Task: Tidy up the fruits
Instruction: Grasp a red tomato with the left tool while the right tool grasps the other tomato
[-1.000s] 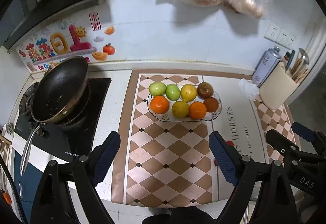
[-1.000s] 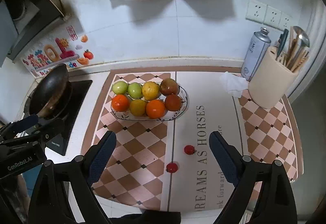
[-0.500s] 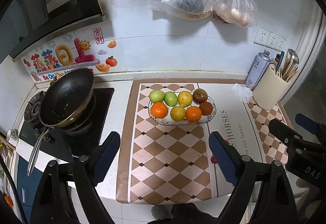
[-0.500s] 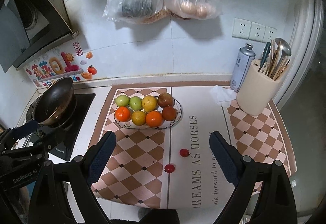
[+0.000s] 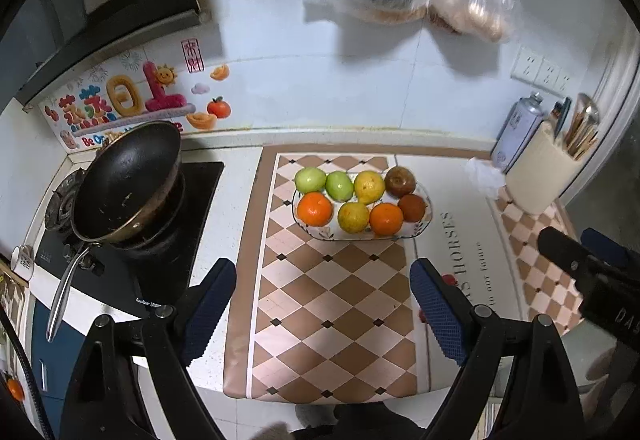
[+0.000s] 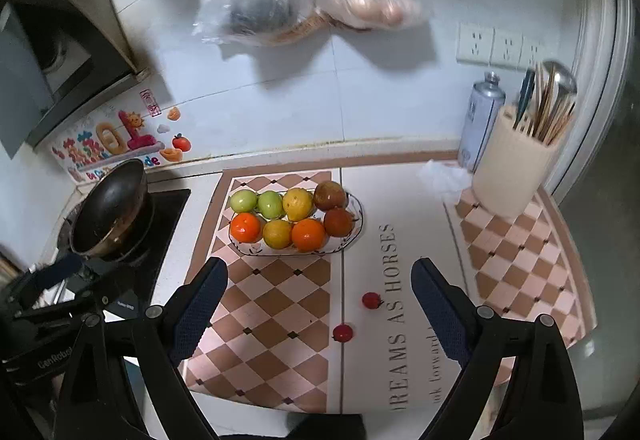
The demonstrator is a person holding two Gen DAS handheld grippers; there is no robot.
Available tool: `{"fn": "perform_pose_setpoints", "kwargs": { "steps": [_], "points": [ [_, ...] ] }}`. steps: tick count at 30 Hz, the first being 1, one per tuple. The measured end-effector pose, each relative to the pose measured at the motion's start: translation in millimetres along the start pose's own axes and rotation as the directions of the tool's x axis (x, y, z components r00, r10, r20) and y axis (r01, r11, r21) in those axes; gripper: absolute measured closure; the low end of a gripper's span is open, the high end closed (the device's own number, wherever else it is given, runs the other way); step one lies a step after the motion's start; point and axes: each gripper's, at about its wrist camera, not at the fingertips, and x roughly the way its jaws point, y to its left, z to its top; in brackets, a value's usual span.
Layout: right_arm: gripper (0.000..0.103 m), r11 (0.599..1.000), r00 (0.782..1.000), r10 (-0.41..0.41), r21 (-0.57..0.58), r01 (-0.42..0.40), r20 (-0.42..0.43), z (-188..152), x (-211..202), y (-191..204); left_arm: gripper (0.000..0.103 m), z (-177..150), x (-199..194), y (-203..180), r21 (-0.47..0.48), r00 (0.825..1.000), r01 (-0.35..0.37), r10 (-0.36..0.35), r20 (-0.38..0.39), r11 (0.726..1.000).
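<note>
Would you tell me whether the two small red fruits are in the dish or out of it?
Out: both small red fruits lie on the mat, apart from the dish.

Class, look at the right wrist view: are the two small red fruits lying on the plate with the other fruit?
No, both small red fruits lie on the mat, apart from the plate.

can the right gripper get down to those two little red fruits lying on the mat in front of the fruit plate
Probably yes. The right gripper is open and empty, and both red fruits lie loose on the mat between its fingers in its view, apart from the plate, with nothing over them.
</note>
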Motion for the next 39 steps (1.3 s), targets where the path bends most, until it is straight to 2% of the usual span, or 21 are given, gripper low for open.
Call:
{"fn": "perform_pose_setpoints", "kwargs": {
  "steps": [1, 5, 8, 10, 11, 12, 16, 18, 20, 21, 24, 27, 31, 34, 36, 37, 39],
  "points": [
    [0.008, 1.000, 1.000, 0.004, 0.017, -0.003, -0.016, 0.9, 10.0, -7.2, 0.000, 1.2, 11.9, -3.0, 0.007, 1.000, -0.020, 0.020, -0.015, 1.000],
    [0.008, 0.997, 0.994, -0.002, 0.078, 0.010, -0.106, -4.8, 67.2, -43.4, 0.000, -1.2, 53.9, -15.2, 0.029, 0.994, -0.077, 0.079, -0.074, 0.997],
    [0.008, 0.995, 0.977, -0.002, 0.099, 0.024, -0.212, -19.2, 130.4, -69.2, 0.000, -5.9, 94.4, -27.1, 0.049, 0.983, -0.107, 0.113, -0.144, 0.993],
    [0.017, 0.993, 0.958, 0.012, 0.116, 0.022, -0.288, -33.2, 176.0, -83.5, 0.000, -12.5, 123.0, -37.2, 0.072, 0.972, -0.113, 0.125, -0.197, 0.991],
    [0.027, 0.993, 0.945, 0.019, 0.118, 0.021, -0.326, -39.9, 195.7, -88.0, 0.000, -15.8, 133.7, -41.4, 0.083, 0.967, -0.111, 0.127, -0.220, 0.990],
    [0.033, 0.993, 0.933, 0.028, 0.121, 0.017, -0.360, -46.7, 215.4, -92.3, 0.000, -20.8, 149.9, -47.7, 0.097, 0.958, -0.100, 0.122, -0.258, 0.990],
    [0.039, 0.994, 0.907, 0.049, 0.114, -0.001, -0.417, -64.3, 266.3, -97.4, 0.000, -37.6, 190.6, -65.0, 0.141, 0.925, -0.082, 0.129, -0.357, 0.987],
    [0.055, 0.992, 0.895, 0.072, 0.121, -0.020, -0.441, -71.1, 284.5, -98.7, 0.000, -45.1, 205.5, -71.7, 0.144, 0.910, -0.068, 0.120, -0.397, 0.987],
    [0.063, 0.994, 0.897, 0.065, 0.106, -0.020, -0.437, -74.4, 291.6, -98.0, 0.000, -49.9, 214.4, -77.4, 0.146, 0.903, -0.050, 0.107, -0.416, 0.988],
    [0.071, 0.996, 0.905, 0.056, 0.090, -0.020, -0.421, -74.6, 290.6, -97.4, 0.000, -51.6, 216.6, -80.6, 0.145, 0.900, -0.037, 0.096, -0.425, 0.989],
    [0.071, 0.996, 0.921, 0.064, 0.088, -0.033, -0.384, -72.2, 274.8, -101.5, 0.000, -57.2, 221.8, -93.0, 0.132, 0.888, 0.032, 0.033, -0.459, 0.991],
    [0.071, 0.997, 0.934, 0.043, 0.079, -0.016, -0.354, -70.8, 252.5, -108.1, 0.000, -66.7, 231.0, -110.4, 0.088, 0.846, 0.131, -0.065, -0.529, 0.987],
    [0.071, 0.994, 0.935, 0.025, 0.105, 0.013, -0.353, -77.9, 231.3, -127.5, 0.001, -76.4, 237.1, -137.2, 0.100, 0.818, 0.221, -0.128, -0.561, 0.970],
    [0.071, 0.991, 0.930, 0.017, 0.130, 0.033, -0.366, -87.2, 222.0, -142.4, 0.016, -81.8, 239.4, -160.3, 0.158, 0.819, 0.269, -0.140, -0.556, 0.950],
    [0.071, 0.988, 0.928, 0.011, 0.148, 0.048, -0.373, -94.6, 219.6, -148.9, 0.047, -86.0, 243.3, -171.5, 0.192, 0.820, 0.279, -0.129, -0.558, 0.941],
    [0.071, 0.986, 0.927, 0.009, 0.156, 0.053, -0.374, -97.2, 218.0, -150.7, 0.053, -89.2, 247.2, -176.3, 0.208, 0.817, 0.280, -0.119, -0.564, 0.937],
    [0.071, 0.984, 0.927, 0.004, 0.166, 0.063, -0.375, -101.0, 213.8, -154.2, 0.072, -93.8, 254.2, -179.5, 0.211, 0.810, 0.282, -0.114, -0.575, 0.936]
  ]
}}
